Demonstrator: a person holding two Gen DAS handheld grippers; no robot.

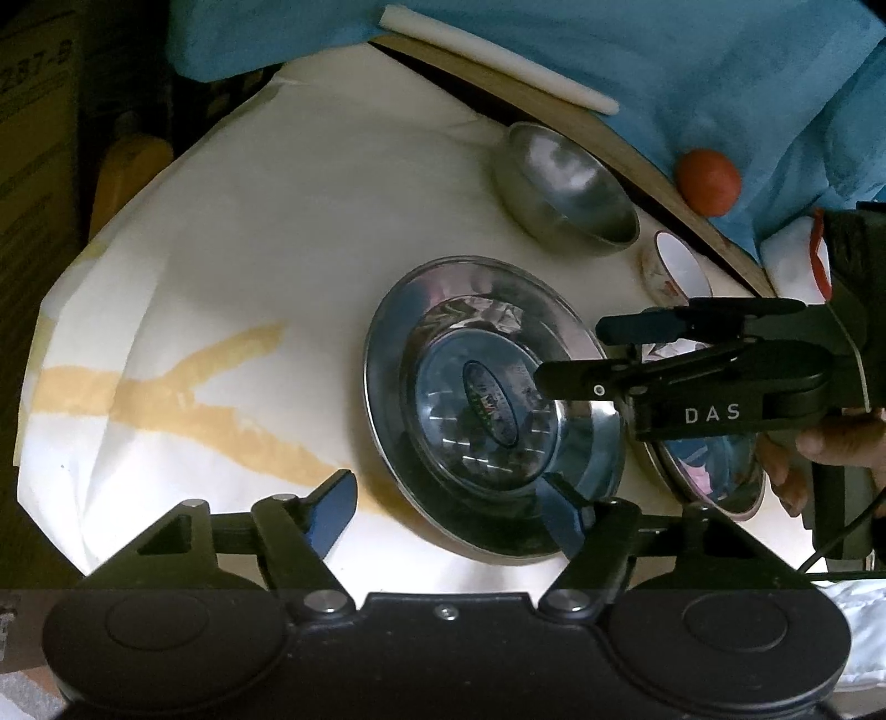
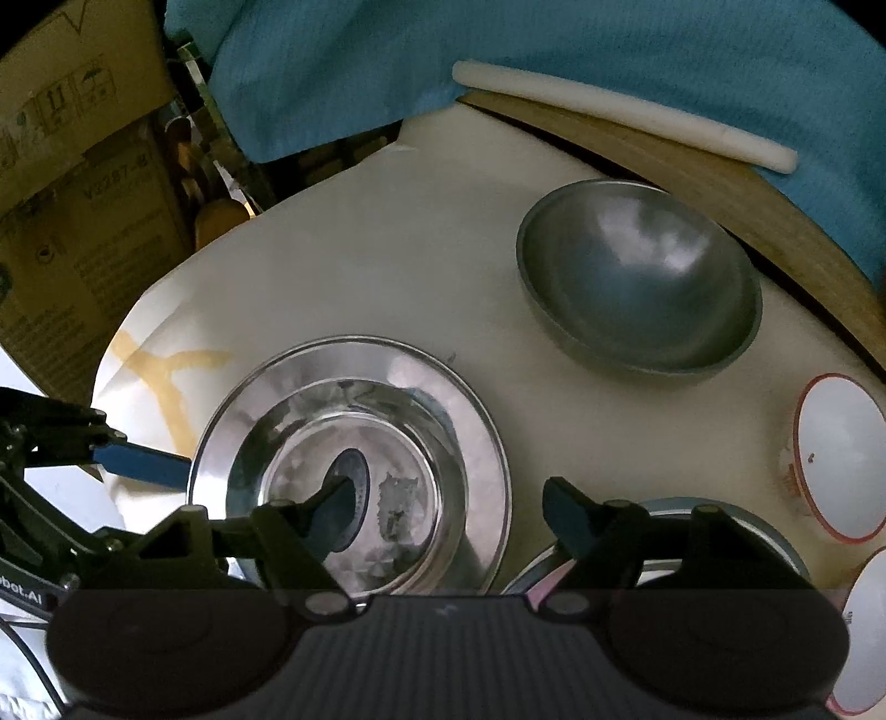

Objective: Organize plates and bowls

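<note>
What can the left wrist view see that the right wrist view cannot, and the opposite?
Only the left wrist view shows the orange ball on the blue cloth and the hand behind the right gripper. Only the right wrist view shows the cardboard boxes and a second white bowl. Both show the steel plate, the grey metal bowl and the red-rimmed white bowl.

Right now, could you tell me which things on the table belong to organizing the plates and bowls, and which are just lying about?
Belong to the job:
- steel plate with a steel dish nested in it
- grey metal bowl
- red-rimmed white bowl
- second steel plate, partly hidden

Lying about:
- orange ball
- white rod
- blue cloth
- cardboard boxes
</note>
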